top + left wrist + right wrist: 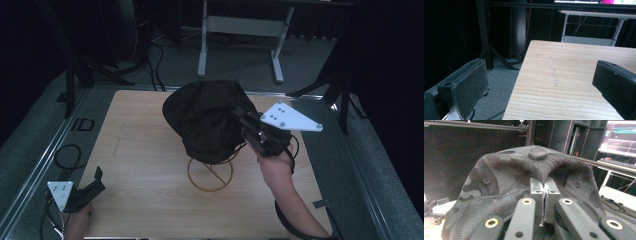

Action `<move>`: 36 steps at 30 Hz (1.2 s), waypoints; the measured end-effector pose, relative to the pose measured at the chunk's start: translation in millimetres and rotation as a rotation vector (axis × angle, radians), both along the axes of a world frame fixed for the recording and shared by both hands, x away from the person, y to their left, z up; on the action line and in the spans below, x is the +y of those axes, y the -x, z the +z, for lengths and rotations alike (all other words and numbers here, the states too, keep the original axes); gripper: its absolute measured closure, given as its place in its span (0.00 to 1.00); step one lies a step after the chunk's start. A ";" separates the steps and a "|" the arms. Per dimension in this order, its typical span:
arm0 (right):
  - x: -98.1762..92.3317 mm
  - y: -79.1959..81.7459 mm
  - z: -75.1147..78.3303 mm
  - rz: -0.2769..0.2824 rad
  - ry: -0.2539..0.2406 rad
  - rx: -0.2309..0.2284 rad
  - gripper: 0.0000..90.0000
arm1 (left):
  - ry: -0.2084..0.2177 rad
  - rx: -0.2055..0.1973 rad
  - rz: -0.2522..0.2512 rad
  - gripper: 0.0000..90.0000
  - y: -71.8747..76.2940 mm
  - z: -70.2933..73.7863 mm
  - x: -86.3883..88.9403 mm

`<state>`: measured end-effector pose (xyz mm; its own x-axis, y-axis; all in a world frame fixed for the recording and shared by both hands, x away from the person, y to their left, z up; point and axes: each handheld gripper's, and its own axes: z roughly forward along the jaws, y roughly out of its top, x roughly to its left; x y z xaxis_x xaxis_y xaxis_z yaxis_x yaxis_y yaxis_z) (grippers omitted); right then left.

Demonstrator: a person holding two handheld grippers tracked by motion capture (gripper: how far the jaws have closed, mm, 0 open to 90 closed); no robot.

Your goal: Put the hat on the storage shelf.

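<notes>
The left gripper (92,186) rests at the table's (150,150) near-left corner, well apart from the cap, jaws spread wide and empty. The dark camouflage cap (210,117) hangs above a wire stand (210,172), its crown pinched in the right gripper (243,121), just beside it.

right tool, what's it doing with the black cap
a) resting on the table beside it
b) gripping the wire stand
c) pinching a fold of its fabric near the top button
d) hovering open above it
c: in the right gripper view the right tool has its jaws closed together on a fold of the black cap just below its top button.
</notes>
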<state>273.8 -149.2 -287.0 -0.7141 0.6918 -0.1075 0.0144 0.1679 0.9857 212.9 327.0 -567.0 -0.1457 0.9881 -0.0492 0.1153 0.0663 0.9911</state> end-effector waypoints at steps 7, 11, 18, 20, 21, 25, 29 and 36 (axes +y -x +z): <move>6.2 -5.2 -19.9 0.004 0.019 0.048 0.98 | 0.001 -0.001 -0.001 0.01 0.1 0.0 0.0; 6.5 -11.3 -31.1 -0.010 0.039 0.067 0.98 | 0.001 -0.002 -0.001 0.01 0.0 0.0 0.0; 1.0 -17.4 -48.2 -0.019 0.050 0.110 0.98 | 0.001 0.001 -0.004 0.01 0.2 0.0 0.2; -0.2 -18.7 -53.3 -0.017 0.054 0.126 0.98 | 0.001 0.000 -0.004 0.01 0.2 0.0 0.2; -0.5 -19.3 -55.8 -0.017 0.053 0.133 0.98 | 0.001 0.001 -0.003 0.01 0.3 0.0 0.2; 0.3 -20.6 -64.9 -0.011 0.059 0.155 0.98 | 0.001 0.001 -0.004 0.01 0.5 0.0 0.2; 0.4 -21.2 -74.4 -0.010 0.066 0.178 0.98 | 0.004 -0.001 -0.005 0.01 0.6 0.0 0.4; -1.9 -19.0 -81.3 -0.011 0.063 0.178 0.95 | 0.003 0.002 -0.007 0.01 0.8 0.1 0.2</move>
<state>292.8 -151.0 -368.3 -0.7181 0.6956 -0.0240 0.1894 0.2285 0.9549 212.1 327.3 -566.9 -0.1388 0.9890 -0.0518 0.1182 0.0685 0.9906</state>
